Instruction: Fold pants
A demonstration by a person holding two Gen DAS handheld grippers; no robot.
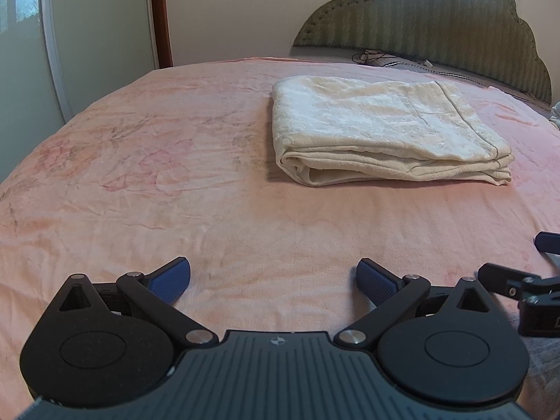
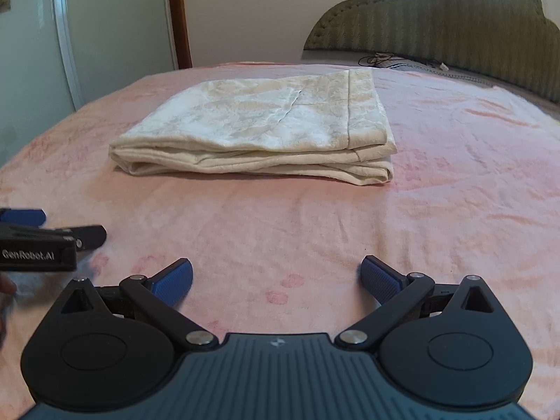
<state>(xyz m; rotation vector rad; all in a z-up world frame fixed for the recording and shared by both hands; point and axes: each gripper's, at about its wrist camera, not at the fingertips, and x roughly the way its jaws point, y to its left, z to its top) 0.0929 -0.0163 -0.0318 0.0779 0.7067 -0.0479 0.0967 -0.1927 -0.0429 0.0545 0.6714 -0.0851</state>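
While both grippers hover spread wide and empty, the folded pants (image 2: 252, 133) lie ahead, long axis crosswise: left gripper (image 1: 273, 280) sees them ahead-right, right gripper (image 2: 276, 280) ahead-left, neither clearly nearer.

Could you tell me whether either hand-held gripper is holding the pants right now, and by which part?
Nothing is held. The left hand-held gripper and right hand-held gripper are both open, short of the folded pants.
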